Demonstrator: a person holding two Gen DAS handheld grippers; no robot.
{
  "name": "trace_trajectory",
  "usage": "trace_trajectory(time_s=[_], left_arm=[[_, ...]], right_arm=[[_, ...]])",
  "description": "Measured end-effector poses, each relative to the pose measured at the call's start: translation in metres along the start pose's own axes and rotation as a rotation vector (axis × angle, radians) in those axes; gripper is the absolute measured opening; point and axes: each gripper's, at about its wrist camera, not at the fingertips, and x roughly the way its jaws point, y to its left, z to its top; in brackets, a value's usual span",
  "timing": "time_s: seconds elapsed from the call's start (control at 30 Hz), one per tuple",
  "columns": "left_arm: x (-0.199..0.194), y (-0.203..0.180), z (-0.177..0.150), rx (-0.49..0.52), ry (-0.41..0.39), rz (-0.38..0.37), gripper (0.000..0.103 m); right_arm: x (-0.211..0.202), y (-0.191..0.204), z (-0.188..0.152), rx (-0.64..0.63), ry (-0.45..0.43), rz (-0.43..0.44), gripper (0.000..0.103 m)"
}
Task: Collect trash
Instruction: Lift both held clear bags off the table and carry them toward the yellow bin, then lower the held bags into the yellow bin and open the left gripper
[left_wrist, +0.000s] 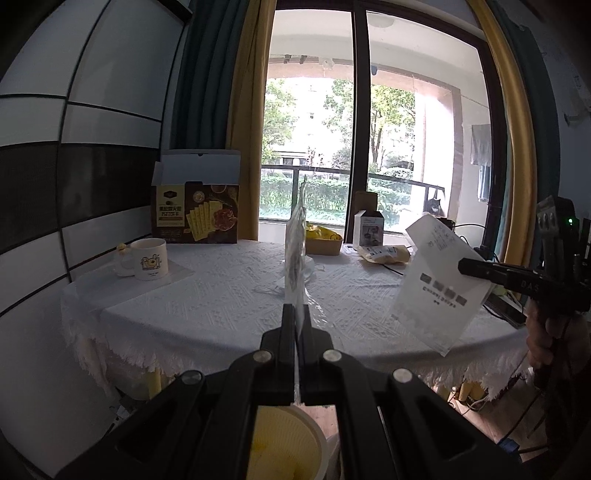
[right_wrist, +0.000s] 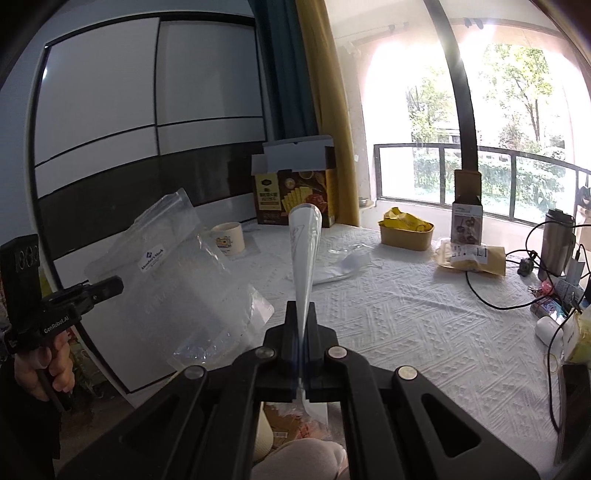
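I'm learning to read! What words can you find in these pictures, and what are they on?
"Member's Mark": clear plastic bag held by the left gripper.
"GenRoboLAI", roughly: side of the left gripper.
"DAS": side of the right gripper.
Too blurred to read: cracker box, mug, white paper, small box, yellow packet's label.

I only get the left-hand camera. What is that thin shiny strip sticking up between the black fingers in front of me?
Observer: The right-hand camera sees it flat. It is a clear zip bag with a small label, and the left gripper is shut on its edge.
Operator: The white sheet blocks the right of my picture. Is anything on the table behind it?
Observer: Yes, a steel travel mug stands near the table's far right edge.
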Motion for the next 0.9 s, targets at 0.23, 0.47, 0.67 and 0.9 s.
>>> trace_trajectory(time_s=[0.23, 0.47, 0.67, 0.9], left_arm=[[-0.020, 0.013, -0.009, -0.018, 0.013, 0.038, 0.001], [-0.034, 0.028, -0.025, -0.052, 0.038, 0.081, 0.001], [-0.037, 0.040, -0.035, -0.073, 0.063, 0.112, 0.001], [-0.022, 0.050, -0.051, -0.062, 0.127, 0.131, 0.001]], right_arm=[[0.001, 0.019, -0.009, 0.002, 0.000, 0.049, 0.002], [0.014, 0.038, -0.017, -0.013, 0.025, 0.092, 0.002], [0.029, 0.053, -0.020, -0.030, 0.045, 0.124, 0.002], [0.048, 0.064, -0.023, -0.038, 0.068, 0.153, 0.002]])
